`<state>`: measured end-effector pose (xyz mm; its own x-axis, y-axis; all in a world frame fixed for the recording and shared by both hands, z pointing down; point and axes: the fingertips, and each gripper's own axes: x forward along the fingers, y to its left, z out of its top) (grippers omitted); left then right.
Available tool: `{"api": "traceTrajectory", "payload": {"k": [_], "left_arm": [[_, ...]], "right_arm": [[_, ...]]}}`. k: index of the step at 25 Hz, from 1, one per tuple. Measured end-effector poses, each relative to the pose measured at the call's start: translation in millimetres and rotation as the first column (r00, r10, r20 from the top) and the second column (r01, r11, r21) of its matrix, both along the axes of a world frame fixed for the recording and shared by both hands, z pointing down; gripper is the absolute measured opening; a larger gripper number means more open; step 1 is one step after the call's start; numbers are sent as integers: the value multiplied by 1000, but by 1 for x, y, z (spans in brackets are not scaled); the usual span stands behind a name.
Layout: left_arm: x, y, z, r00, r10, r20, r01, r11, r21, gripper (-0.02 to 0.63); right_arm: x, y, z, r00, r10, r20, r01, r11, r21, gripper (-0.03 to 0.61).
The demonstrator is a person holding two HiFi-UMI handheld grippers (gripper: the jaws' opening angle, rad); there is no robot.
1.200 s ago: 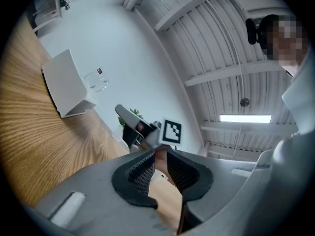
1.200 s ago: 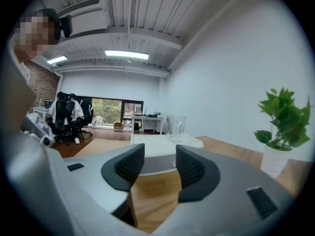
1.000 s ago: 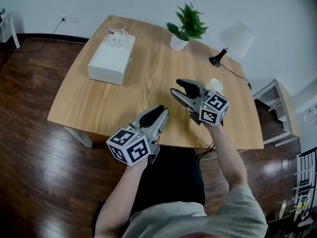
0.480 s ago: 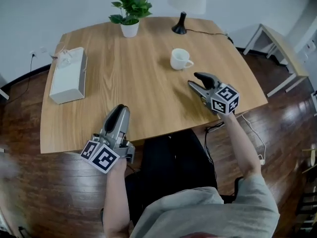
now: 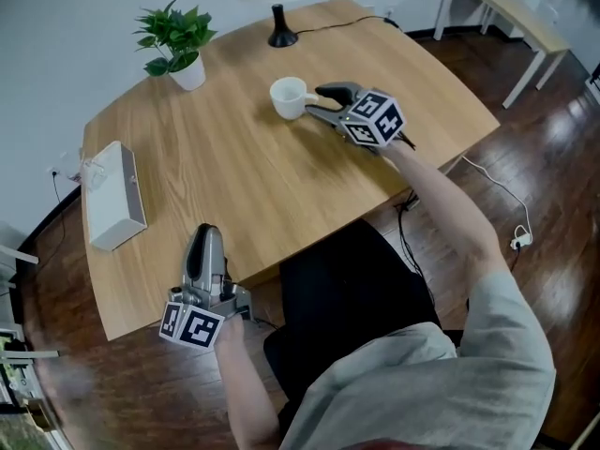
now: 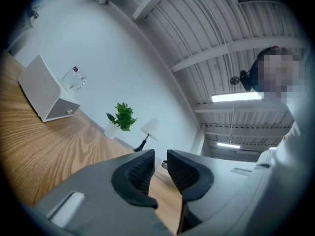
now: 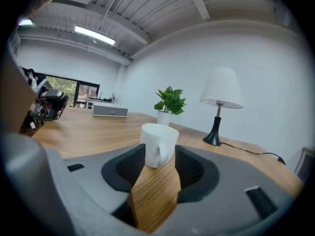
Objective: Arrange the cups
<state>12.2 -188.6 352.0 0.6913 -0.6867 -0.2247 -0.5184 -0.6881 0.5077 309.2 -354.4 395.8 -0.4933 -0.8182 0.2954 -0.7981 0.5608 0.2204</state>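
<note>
A white cup (image 5: 287,97) stands upright on the wooden table (image 5: 244,176), far right of middle, its handle turned toward my right gripper (image 5: 322,101). That gripper is open; its jaws stand either side of the handle's near end without touching the cup (image 7: 158,141). A clear glass cup (image 6: 74,77) sits on top of a white box (image 5: 114,195) at the table's left. My left gripper (image 5: 206,237) hovers at the table's near edge, far from both cups. Its jaws show a narrow gap with nothing between them (image 6: 157,163).
A potted plant (image 5: 178,43) and a black-footed lamp (image 5: 279,22) stand along the table's far edge. A pale side table (image 5: 497,3) stands at the upper right, and a cable (image 5: 506,200) lies on the dark wood floor.
My right gripper has travelled across the table to the white cup and now frames its handle. The left gripper has stayed by the near edge. The head view has swung round.
</note>
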Motion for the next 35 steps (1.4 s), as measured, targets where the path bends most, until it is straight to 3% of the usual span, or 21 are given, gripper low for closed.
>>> {"api": "traceTrajectory", "payload": {"k": [3,7,14,18,28,35], "left_arm": [[-2,-1,-1,1000,5,-17,-5,1000,-6,67],[-1,0,-1,1000,10,-20,-10,1000,-6,67],[2,1,-4,1000,12,-28,-12,1000,-13,67],[-1,0,-4,999,13,-44,-14,1000,-19,67],[-12,-6,-3,984,-14,-176,2,998,-67,67],[-14,-10,-5,976,-5,-218,-12,997,-76,66]], "right_arm": [[-5,-9,5,999,-31,-40,30,999,-26,177],[-5,-10,6,997,-31,-64,29,999,-33,81],[-4,-2,-2,998,7,61,-2,997,-73,67],[-23,4,-5,988,-18,153,34,994,-103,67],[-134,11,-13,928,-185,324,245,957,-155,66],[-256,9,-59,858,-372,354,423,903,-75,67]]}}
